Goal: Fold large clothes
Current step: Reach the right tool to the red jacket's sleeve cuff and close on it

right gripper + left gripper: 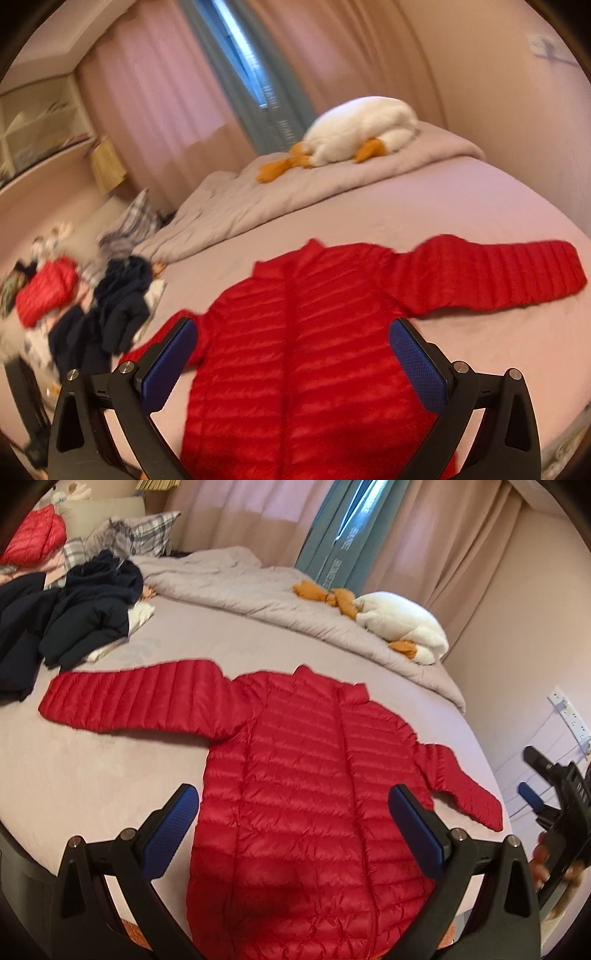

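Observation:
A red quilted down jacket [306, 775] lies flat on the bed, collar away from me, hem near the front edge. Its left sleeve [136, 698] stretches out to the left and its right sleeve [461, 790] angles down to the right. My left gripper [295, 808] is open and empty above the jacket's lower body. In the right wrist view the same jacket [306, 350] lies under my right gripper [295, 336], which is open and empty, with one sleeve [491, 277] stretched to the right. The right gripper also shows at the right edge of the left wrist view [554, 797].
A pile of dark navy clothes [74, 616] lies at the far left of the bed [74, 760]. Another red quilted garment [35, 537] and plaid pillows [144, 531] are behind it. A rumpled grey duvet [258, 590] with a white plush goose [399, 624] is at the back.

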`<state>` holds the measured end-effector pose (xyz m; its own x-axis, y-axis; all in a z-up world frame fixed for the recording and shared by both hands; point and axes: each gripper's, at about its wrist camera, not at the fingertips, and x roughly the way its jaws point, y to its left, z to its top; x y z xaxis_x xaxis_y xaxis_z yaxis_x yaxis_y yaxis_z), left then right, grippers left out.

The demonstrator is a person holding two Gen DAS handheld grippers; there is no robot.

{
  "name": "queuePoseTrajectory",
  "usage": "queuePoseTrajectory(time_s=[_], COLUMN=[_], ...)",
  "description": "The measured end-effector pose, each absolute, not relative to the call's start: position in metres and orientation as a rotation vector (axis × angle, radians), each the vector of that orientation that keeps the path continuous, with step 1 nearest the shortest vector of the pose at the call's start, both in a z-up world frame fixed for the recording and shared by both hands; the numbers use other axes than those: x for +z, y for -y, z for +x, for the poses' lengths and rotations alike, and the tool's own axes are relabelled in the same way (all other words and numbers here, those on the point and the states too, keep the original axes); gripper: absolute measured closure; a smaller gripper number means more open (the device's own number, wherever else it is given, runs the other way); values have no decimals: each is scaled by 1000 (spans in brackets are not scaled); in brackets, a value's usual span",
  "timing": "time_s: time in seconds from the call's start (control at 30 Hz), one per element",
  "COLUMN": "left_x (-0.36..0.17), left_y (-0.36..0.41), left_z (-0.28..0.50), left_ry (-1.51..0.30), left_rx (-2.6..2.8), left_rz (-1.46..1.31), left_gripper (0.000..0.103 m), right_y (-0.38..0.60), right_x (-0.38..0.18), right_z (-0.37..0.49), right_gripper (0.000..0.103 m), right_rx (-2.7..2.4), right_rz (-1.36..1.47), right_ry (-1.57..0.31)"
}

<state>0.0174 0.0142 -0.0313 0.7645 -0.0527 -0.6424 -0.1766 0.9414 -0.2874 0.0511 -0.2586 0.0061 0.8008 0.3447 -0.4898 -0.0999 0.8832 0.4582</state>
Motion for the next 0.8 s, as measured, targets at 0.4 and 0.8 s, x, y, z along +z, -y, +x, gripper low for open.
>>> queuePoseTrajectory(time_s=[0.4, 0.8], left_x=[-81, -150], left_y=[-3, 22], left_z=[47, 70], left_ry=[-875, -1064], left_rx=[80, 31], left_rz=[-442, -490], left_gripper=[1, 8], right_y=[367, 479], right_x=[-31, -116], right_z=[95, 118], right_gripper=[0, 18], right_rx=[-127, -428], right_rz=[565, 827], right_ry=[-650, -755])
